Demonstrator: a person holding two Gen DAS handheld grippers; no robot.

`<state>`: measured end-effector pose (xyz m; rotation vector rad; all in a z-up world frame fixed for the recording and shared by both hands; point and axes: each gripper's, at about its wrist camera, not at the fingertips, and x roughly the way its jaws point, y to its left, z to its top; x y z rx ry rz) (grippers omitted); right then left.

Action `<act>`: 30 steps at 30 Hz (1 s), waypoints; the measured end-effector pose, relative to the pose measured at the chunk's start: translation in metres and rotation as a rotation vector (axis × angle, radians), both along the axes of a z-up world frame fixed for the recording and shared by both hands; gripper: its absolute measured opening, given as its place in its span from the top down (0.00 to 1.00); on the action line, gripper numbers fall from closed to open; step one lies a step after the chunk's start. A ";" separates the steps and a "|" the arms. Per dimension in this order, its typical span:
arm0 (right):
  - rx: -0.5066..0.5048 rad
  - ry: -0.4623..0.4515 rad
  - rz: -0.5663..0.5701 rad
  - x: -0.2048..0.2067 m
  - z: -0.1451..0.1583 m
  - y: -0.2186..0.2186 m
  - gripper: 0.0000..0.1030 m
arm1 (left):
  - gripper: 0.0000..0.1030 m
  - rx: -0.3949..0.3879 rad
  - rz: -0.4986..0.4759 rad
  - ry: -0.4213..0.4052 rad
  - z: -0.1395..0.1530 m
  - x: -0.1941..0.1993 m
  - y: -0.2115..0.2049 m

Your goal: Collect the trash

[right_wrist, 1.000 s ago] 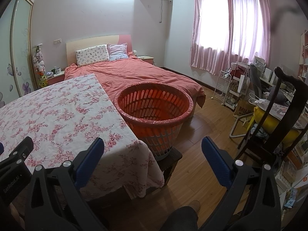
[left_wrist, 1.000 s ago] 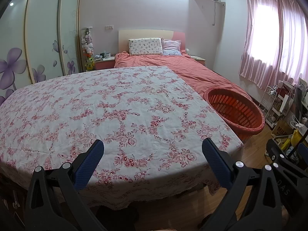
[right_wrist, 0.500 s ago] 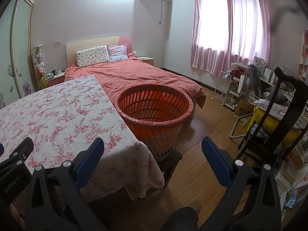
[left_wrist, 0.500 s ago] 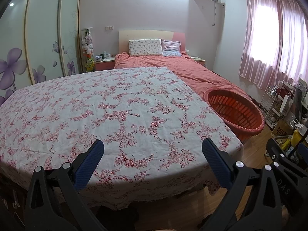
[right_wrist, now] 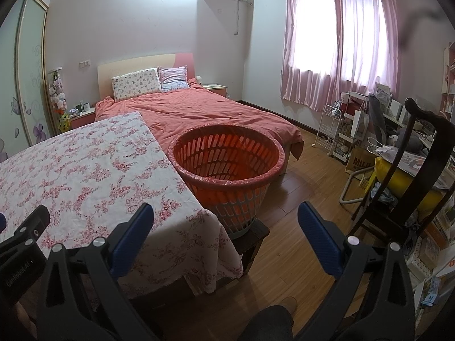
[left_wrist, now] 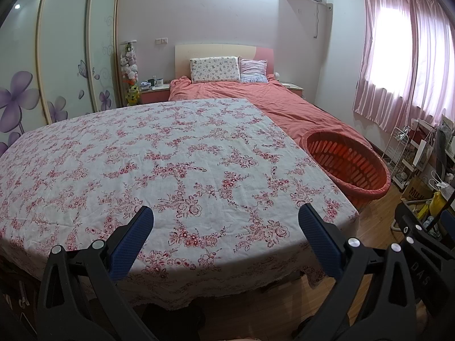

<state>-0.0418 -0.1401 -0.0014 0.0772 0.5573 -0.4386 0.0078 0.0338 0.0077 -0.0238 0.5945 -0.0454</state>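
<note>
The orange slatted basket (right_wrist: 227,159), lined with a thin bag and showing nothing inside, stands on a dark stool just right of the floral-clothed table (left_wrist: 159,156), before the pink bed (right_wrist: 210,110), while the left gripper (left_wrist: 226,221) and right gripper (right_wrist: 226,217) hover near, fingers spread, holding nothing.

Basket (left_wrist: 349,159) base behind the tablecloth (left_wrist: 170,164) edge.

slatted plastic basket (right_wrist: 227,153); creased floral cloth (left_wrist: 159,164).
</note>
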 end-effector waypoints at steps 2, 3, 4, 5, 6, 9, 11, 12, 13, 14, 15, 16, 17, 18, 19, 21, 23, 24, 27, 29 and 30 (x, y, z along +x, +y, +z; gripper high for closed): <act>0.000 0.000 0.001 0.001 0.001 0.000 0.04 | 0.02 0.000 0.000 0.000 0.000 0.000 0.000; 0.000 0.000 0.000 0.001 0.001 0.000 0.04 | 0.02 0.000 0.000 0.000 0.000 0.000 0.000; 0.000 0.000 0.000 0.000 0.000 0.000 0.04 | 0.02 0.000 0.000 0.000 0.000 0.000 0.000; 0.000 -0.001 0.000 0.001 0.000 0.000 0.04 | 0.02 0.000 0.000 0.000 0.000 0.000 0.000; 0.000 0.000 0.000 0.001 0.001 0.000 0.04 | 0.02 0.000 0.000 0.000 0.000 0.000 0.000; 0.001 0.000 0.000 0.000 0.000 0.000 0.04 | 0.02 0.000 0.000 0.000 0.000 0.000 0.000; 0.001 -0.001 0.000 0.000 0.000 0.000 0.04 | 0.02 0.000 0.000 0.000 0.000 0.000 0.000; 0.001 -0.001 0.000 0.001 0.001 0.000 0.04 | 0.02 0.000 0.000 0.000 0.000 0.000 0.000; 0.000 -0.001 0.000 0.000 0.000 0.000 0.04 | 0.02 0.000 0.000 0.000 0.000 0.000 0.000; 0.001 -0.001 0.000 0.001 0.001 0.001 0.04 | 0.02 0.000 0.000 0.000 0.000 0.000 0.000; 0.001 -0.001 0.000 0.001 0.001 0.000 0.04 | 0.02 0.000 0.000 0.000 0.000 0.000 0.000; 0.001 -0.001 0.000 0.000 0.000 0.000 0.04 | 0.02 0.000 0.000 0.000 0.000 0.000 0.000; 0.001 -0.001 0.000 0.000 0.000 0.000 0.04 | 0.02 0.000 0.000 0.000 0.000 0.000 0.000; 0.002 -0.001 0.000 0.000 0.001 0.000 0.04 | 0.02 0.000 0.000 0.000 0.000 0.000 0.000; 0.001 -0.001 0.000 0.000 0.000 -0.001 0.04 | 0.02 0.000 0.000 0.000 0.000 0.000 0.000; 0.002 -0.001 0.000 0.000 0.000 0.000 0.04 | 0.02 0.000 0.000 0.000 0.000 0.000 0.000; 0.001 -0.001 0.000 0.000 0.000 -0.001 0.04 | 0.02 0.000 0.000 0.000 0.000 0.000 0.000; 0.002 -0.001 0.000 0.000 0.000 0.000 0.04 | 0.02 0.001 0.000 0.000 0.000 0.000 0.001; 0.002 -0.001 0.000 0.000 0.000 -0.001 0.04 | 0.02 0.001 0.001 0.000 0.000 0.000 0.001; 0.002 -0.001 0.000 0.000 0.001 0.000 0.04 | 0.02 0.001 -0.001 0.000 0.000 0.000 0.000; 0.002 -0.001 0.000 -0.001 0.000 -0.001 0.04 | 0.02 0.001 -0.001 0.000 0.000 0.000 0.000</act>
